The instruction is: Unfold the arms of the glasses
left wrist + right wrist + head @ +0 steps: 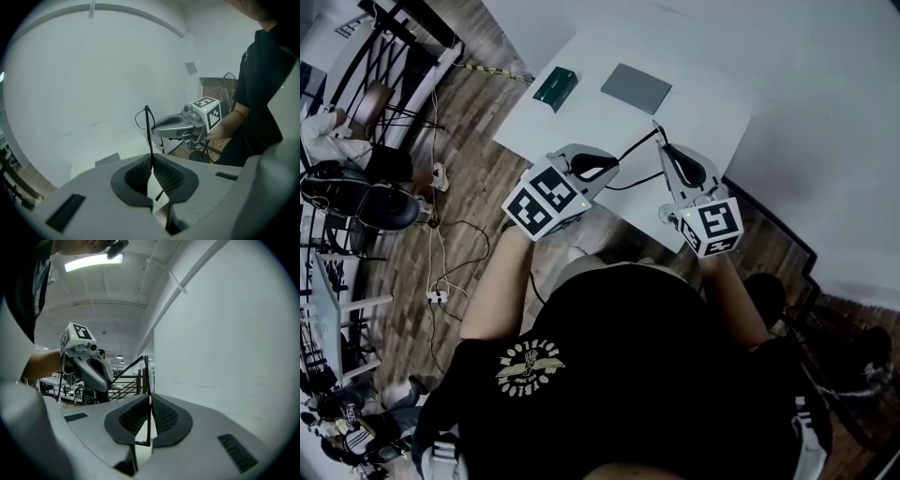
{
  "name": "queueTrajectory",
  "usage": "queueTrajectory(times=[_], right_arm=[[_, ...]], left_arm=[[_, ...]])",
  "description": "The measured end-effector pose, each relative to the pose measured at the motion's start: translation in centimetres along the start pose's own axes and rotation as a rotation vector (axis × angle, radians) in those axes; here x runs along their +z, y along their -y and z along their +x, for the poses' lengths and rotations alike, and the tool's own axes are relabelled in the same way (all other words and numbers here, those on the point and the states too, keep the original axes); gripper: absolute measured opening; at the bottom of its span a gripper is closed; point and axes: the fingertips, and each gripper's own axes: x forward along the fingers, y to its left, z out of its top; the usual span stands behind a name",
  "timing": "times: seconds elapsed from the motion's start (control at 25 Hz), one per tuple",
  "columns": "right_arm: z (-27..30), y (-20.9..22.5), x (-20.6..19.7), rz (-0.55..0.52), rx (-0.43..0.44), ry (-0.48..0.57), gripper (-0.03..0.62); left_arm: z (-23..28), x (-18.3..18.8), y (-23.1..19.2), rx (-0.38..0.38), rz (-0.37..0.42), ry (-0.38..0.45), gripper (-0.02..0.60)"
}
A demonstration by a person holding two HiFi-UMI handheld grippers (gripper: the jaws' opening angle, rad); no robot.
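- White table top [581, 103] over wood-plank floor [478, 122]. Only the head view shows the dark green rectangular case [554, 85] and flat grey square pad [636, 88], both well away at the far side.
- Thin black-framed glasses [639, 146] are held in the air between the left gripper [609, 167] and right gripper [666, 150].
- Left gripper view: jaws nearly together, pinching a thin black temple arm [149, 133].
- Right gripper view: jaws clamped on the frame front [147, 376], seen edge-on.
- Both grips sit above the table's near edge, with bare table beyond.

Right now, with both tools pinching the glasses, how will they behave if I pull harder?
The glasses look thin-framed: probably light and easily bent. The arm in the left tool is a slim rod, so it may twist or slip in the grip. The right tool pinches the frame edge-on; hard pulls could warp it.
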Motion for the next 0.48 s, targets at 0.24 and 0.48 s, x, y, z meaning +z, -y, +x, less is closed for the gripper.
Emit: queueTrajectory(times=[0.24, 0.48], right_arm=[[0.1, -0.6, -0.1, 0.004, 0.005, 0.005, 0.018], [1.2, -0.8, -0.9, -0.003, 0.028, 0.003, 0.019]], left_arm=[[-2.5, 0.1, -0.9, 0.054, 0.008, -0.014, 0.018], [-3.2, -0.5, -2.0, 0.091, 0.001, -0.019, 0.020]])
